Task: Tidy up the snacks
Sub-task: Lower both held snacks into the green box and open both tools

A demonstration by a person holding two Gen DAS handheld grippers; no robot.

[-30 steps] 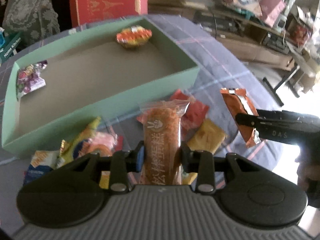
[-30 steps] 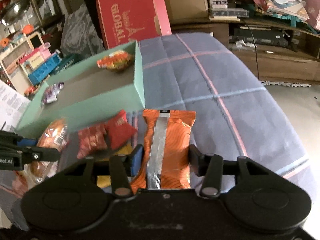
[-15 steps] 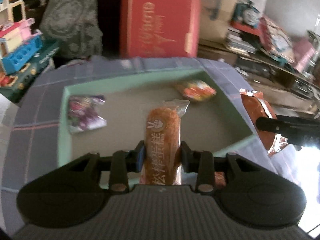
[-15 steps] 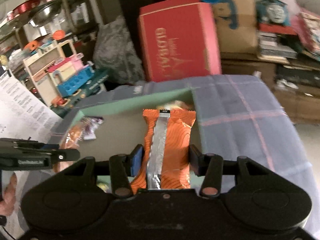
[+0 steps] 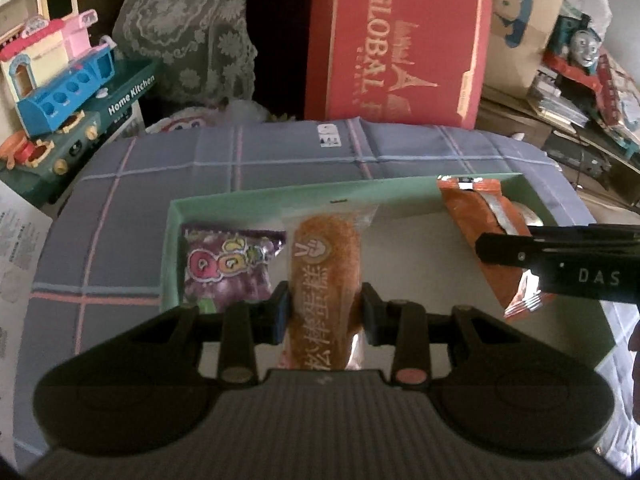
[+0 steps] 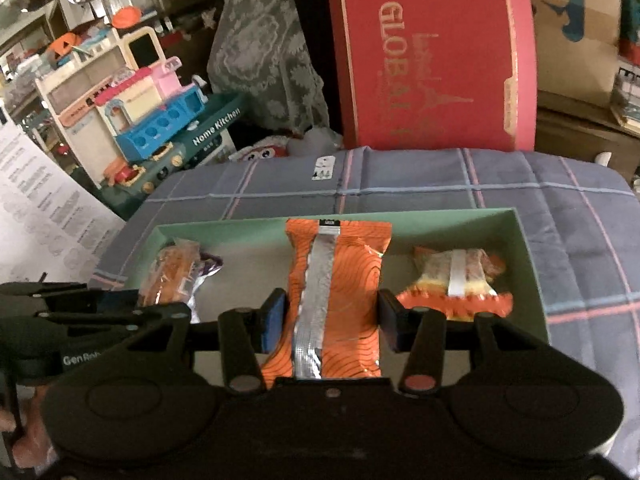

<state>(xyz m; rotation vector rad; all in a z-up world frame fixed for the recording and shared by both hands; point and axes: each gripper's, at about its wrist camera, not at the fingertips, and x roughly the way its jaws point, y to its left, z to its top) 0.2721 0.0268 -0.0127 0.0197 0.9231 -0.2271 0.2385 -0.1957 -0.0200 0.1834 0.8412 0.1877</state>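
My left gripper [image 5: 324,312] is shut on a clear-wrapped orange cake stick [image 5: 326,264], held over the left part of the green box [image 5: 256,196]. A purple candy bag [image 5: 228,264] lies in the box just left of it. My right gripper [image 6: 330,320] is shut on an orange foil packet [image 6: 336,280], held over the middle of the box [image 6: 400,213]. An orange-yellow snack pack [image 6: 460,280] lies in the box to its right. The right gripper with its packet [image 5: 488,236] shows in the left wrist view; the left gripper and cake stick [image 6: 168,276] show in the right wrist view.
The box rests on a blue plaid cloth [image 6: 440,176]. A red carton [image 6: 432,56] stands behind the table. A toy kitchen set [image 5: 68,80] and a grey lace cushion [image 5: 188,28] stand at the back left. A printed sheet [image 6: 44,220] hangs at far left.
Both grippers have carried their snacks from the loose pile in front of the box to above the inside of the box. Both stay shut on their packets.
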